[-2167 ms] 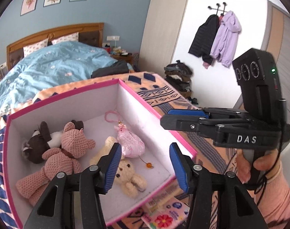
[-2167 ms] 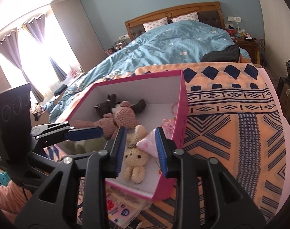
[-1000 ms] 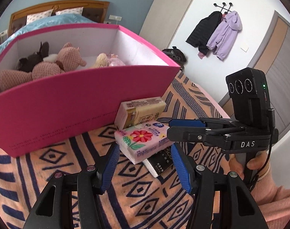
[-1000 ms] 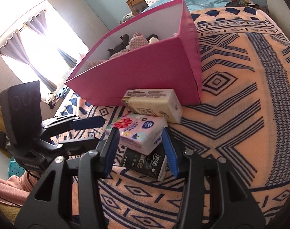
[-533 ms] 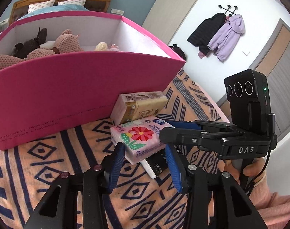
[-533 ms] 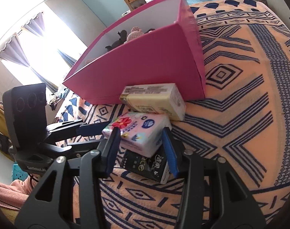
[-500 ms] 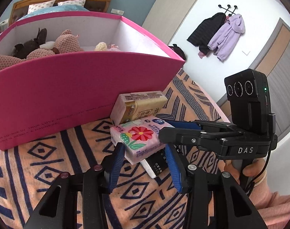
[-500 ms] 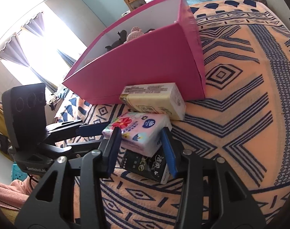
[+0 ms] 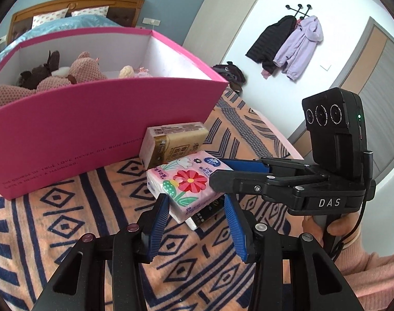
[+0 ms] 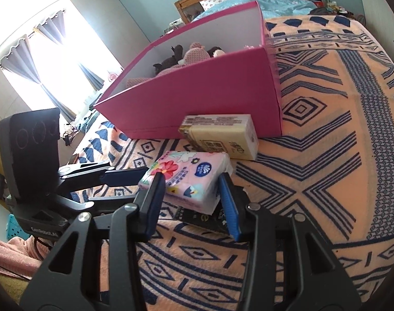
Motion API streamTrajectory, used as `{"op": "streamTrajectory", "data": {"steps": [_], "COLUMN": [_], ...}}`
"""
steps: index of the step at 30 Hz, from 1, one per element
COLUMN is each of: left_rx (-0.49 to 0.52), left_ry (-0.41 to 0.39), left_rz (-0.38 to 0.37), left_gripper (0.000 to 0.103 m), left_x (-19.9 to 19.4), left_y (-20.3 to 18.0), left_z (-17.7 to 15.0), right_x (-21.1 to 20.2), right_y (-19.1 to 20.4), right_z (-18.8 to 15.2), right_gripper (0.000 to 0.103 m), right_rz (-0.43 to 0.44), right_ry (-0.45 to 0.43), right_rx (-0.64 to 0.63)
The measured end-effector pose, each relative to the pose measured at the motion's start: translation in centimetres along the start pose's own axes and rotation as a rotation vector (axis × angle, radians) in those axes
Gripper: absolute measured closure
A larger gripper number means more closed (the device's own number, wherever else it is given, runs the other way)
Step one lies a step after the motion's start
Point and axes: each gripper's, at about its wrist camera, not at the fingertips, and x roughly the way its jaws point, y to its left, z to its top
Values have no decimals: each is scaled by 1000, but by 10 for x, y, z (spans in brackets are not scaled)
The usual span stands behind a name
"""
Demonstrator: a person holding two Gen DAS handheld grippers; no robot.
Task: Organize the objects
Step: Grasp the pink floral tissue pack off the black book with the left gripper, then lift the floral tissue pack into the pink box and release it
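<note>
Both tools have dropped from over the pink box (image 9: pixel 93 129) to the flowered tissue pack (image 9: pixel 186 181) on the bed blanket (image 10: pixel 326 181) before it. Left tool (image 9: pixel 197 220), jaws just closed inward, and right tool (image 10: pixel 191 197) tilt downward, each straddling the pack from opposite ends; actual clamping can't be told.

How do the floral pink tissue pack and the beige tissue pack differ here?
The floral pink tissue pack sits between the right gripper fingers, atop a dark pack; the beige tissue pack lies untouched on the blanket against the pink box. Both are soft rectangular packs outside the box.
</note>
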Motion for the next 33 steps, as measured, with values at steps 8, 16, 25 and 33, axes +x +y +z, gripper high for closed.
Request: {"op": "streamTrajectory", "data": {"steps": [8, 16, 25, 33], "left_rx": [20, 47, 72, 92], "left_ry": [-33, -61, -91, -120], "left_rz": [-4, 5, 8, 13], "left_gripper": [59, 59, 59, 59], "left_x": [-11, -22, -32, -42], "left_y": [-10, -19, -27, -31], "left_z": [-2, 0, 8, 12], "right_x": [-12, -24, -35, -43], "right_y": [10, 19, 28, 34], "right_z": [-1, 1, 6, 11], "right_gripper": [57, 57, 57, 57], "right_rz": [6, 8, 8, 15], "right_ry": [-27, -56, -89, -109], "right_rx": [-19, -49, -80, -101]}}
